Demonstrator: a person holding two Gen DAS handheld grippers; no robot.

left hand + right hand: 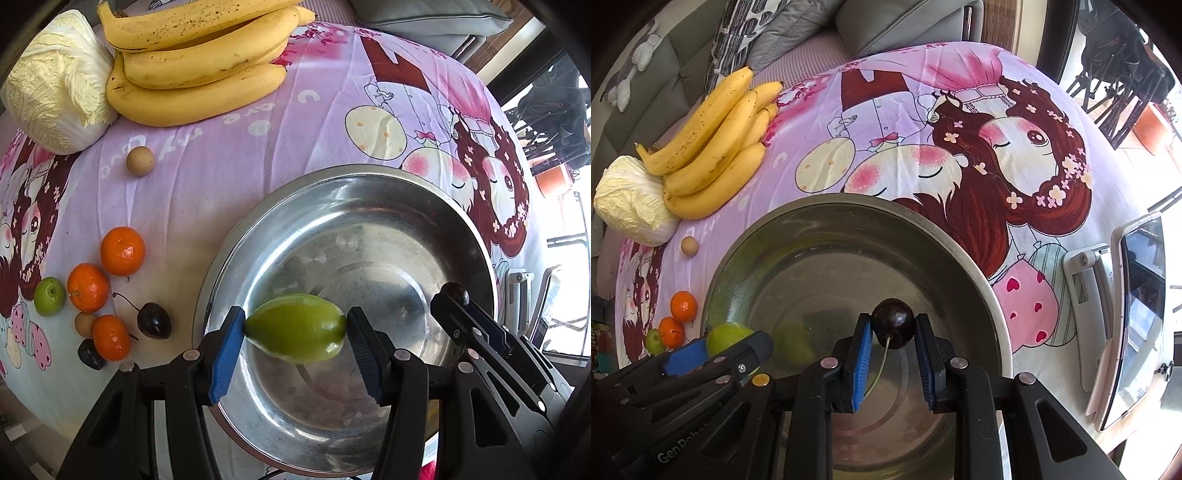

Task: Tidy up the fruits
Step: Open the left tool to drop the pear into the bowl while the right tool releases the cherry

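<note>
Left gripper (295, 334): jaws part-spread, pads pinching a green fruit (297, 332) end to end. Fruit hangs over the steel bowl (369, 192), near the bowl's left side; no contact w/ the bowl floor visible. In the right wrist view the same gripper (716, 350) sits at lower left w/ the green fruit (726, 338) between its pads, above the bowl rim.

Right gripper (894, 328): jaws nearly pressed together, pinching a dark cherry (894, 326) at the fingertips. Stem (881, 363) trails back between the pads. Cherry is held over the bowl (979, 258) interior, approx. centre. From the left wrist view the right gripper (452, 295) comes in at the right, cherry (456, 291) visible at its tip.

Bowl interior: nothing seen lying in it.

Cloth (221, 192), left of bowl:
- three oranges (122, 251)
- small green apple (49, 296)
- two dark cherries (154, 320), one partly hidden behind an orange
- two small tan round fruits (139, 158), one apart near the bananas, one beside the oranges

Far edge: banana bunch (199, 66), touching a cabbage (55, 85) on its left. Tablet on stand (1137, 314) at the table's right side.
</note>
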